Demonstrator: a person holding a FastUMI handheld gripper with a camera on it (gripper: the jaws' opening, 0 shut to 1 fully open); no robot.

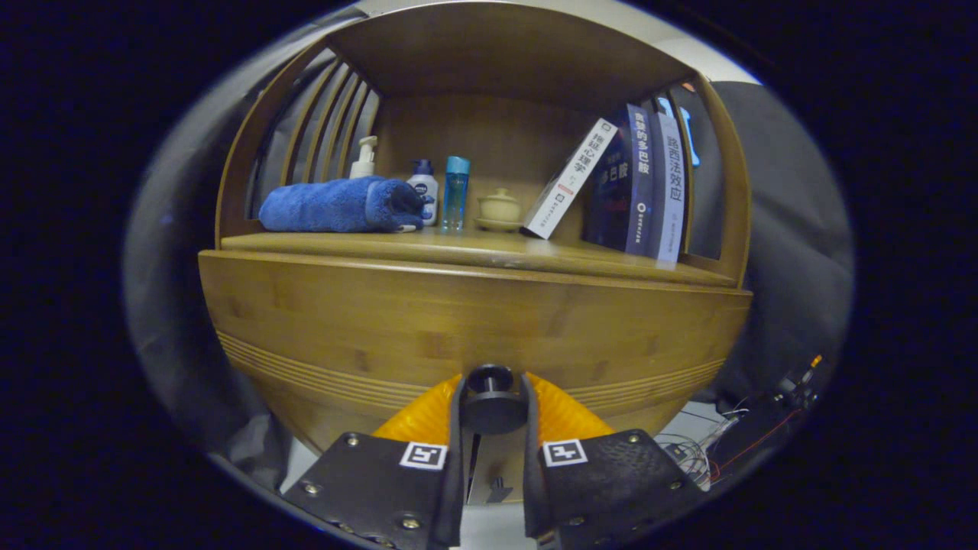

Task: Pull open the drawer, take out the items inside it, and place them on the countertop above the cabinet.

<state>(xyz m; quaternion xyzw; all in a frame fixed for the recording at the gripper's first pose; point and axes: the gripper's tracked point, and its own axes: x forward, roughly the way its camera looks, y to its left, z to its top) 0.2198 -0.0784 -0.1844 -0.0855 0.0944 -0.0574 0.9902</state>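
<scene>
- Because the gripper (pixel 493 405) was clenched on the drawer knob (pixel 490 397), we judged a straight, level pull best.
- The countertop (pixel 458 248) lay above the knob.

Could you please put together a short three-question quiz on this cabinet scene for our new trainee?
1. True or false: the drawer front is already pulled out.
2. What sits between the gripper fingers: A) towel, B) drawer knob, C) book?
3. What lies on the countertop just left of the bottles?

Key:
1. False; it looks closed.
2. B; both fingers flank the knob closely.
3. The rolled blue towel.
</scene>
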